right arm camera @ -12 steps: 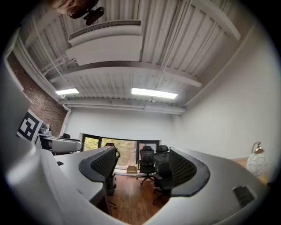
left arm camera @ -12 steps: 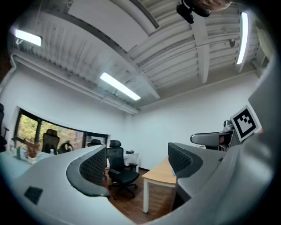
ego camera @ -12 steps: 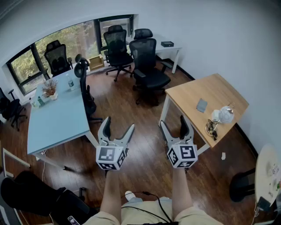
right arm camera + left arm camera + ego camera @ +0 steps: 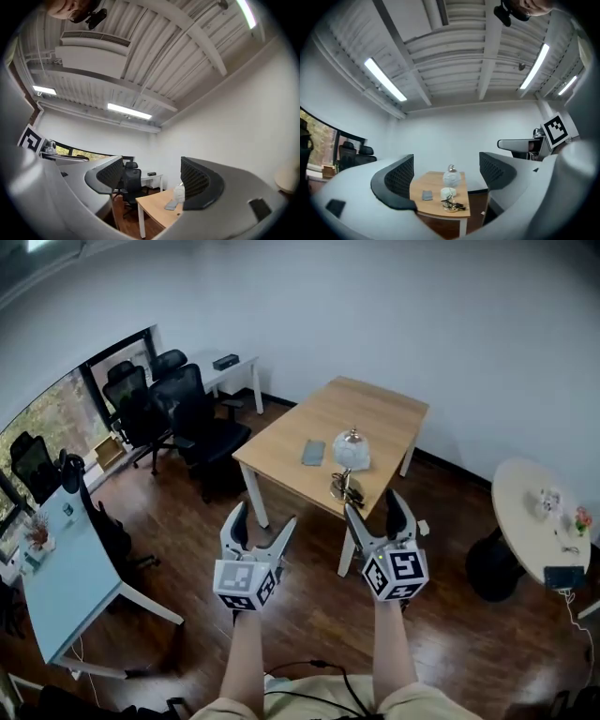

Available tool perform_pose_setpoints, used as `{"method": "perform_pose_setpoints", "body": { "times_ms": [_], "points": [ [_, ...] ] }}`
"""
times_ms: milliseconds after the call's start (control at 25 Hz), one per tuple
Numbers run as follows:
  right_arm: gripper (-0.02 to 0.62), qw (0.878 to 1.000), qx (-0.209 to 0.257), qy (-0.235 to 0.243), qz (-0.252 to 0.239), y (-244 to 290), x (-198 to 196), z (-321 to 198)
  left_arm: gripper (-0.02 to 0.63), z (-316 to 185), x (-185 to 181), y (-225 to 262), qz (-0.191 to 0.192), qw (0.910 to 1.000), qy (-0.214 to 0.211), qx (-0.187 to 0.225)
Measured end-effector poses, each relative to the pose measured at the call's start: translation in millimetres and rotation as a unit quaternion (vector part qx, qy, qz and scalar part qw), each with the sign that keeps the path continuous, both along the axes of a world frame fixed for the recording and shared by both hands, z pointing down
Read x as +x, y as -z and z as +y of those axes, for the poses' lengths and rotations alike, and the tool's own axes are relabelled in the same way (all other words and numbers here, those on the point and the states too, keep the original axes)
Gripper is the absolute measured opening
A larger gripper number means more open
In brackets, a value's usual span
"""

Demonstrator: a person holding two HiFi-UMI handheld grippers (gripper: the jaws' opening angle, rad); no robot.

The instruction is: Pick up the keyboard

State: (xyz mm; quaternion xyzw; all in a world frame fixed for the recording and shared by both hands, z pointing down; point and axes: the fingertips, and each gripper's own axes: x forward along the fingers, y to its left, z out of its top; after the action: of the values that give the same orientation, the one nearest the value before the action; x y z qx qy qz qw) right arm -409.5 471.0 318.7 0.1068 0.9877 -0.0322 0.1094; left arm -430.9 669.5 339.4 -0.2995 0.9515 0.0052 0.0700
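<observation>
Turning, I am bringing the desk [image 4: 375, 418] straight ahead of my fingers [image 4: 233, 526], both pairs spread, empty, right pair nearer. No keyboard is showing yet.

On the dark plank floor [image 4: 309, 615], a wooden tabletop [image 4: 375, 413] on white legs. Set on it: a flat grey pad [image 4: 313, 453] near the middle, a white globe [image 4: 352, 452] just beside that, a small dark cluster [image 4: 343, 489] at the near edge. Off to the left, a pale blue tabletop [image 4: 66, 592] with a potted plant [image 4: 36, 532] at its far end. At the right, a round white tabletop [image 4: 525, 507] with a dark slab [image 4: 562, 577] on its near rim.
</observation>
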Motion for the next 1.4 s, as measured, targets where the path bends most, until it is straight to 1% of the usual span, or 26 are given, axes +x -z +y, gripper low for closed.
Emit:
{"method": "perform_pose_setpoints", "body": {
  "times_ms": [160,320,400,520,600,680,760,880,1040,1120,1240,1400],
  "points": [
    [0.385,0.999,-0.004,-0.048,-0.007,-2,45,-118,0.413,-125,24,-5,0.000,0.9984,-0.057,-0.008],
    [0.385,0.993,0.006,-0.119,0.001,-24,106,-227,0.413,-245,53,-19,0.003,0.9919,-0.127,0.000],
    [0.385,0.987,0.005,-0.163,0.010,-37,140,-285,0.413,-309,71,-28,0.007,0.9854,-0.170,-0.005],
    [0.384,0.971,-0.021,-0.238,0.022,-51,202,-368,0.413,-404,108,-42,0.017,0.9692,-0.245,-0.019],
    [0.385,0.957,-0.035,-0.288,0.020,-56,245,-413,0.413,-461,136,-46,0.017,0.9546,-0.296,-0.028],
    [0.385,0.941,-0.041,-0.336,0.020,-64,286,-448,0.413,-515,164,-53,0.015,0.9363,-0.349,-0.038],
    [0.383,0.923,-0.044,-0.382,0.029,-77,325,-479,0.413,-564,192,-63,0.019,0.9163,-0.397,-0.045],
    [0.385,0.896,-0.046,-0.440,0.041,-93,378,-520,0.413,-628,232,-78,0.030,0.8875,-0.457,-0.047],
    [0.385,0.855,-0.045,-0.515,0.035,-89,443,-572,0.413,-708,283,-84,0.029,0.8447,-0.532,-0.047],
    [0.385,0.838,-0.041,-0.543,0.035,-84,463,-594,0.413,-745,300,-82,0.030,0.8263,-0.561,-0.043],
    [0.385,0.818,-0.033,-0.572,0.039,-74,482,-624,0.413,-797,319,-72,0.033,0.8020,-0.596,-0.032],
    [0.383,0.787,-0.029,-0.614,0.045,-65,503,-660,0.413,-857,337,-63,0.038,0.7710,-0.635,-0.020]
  ]
}}
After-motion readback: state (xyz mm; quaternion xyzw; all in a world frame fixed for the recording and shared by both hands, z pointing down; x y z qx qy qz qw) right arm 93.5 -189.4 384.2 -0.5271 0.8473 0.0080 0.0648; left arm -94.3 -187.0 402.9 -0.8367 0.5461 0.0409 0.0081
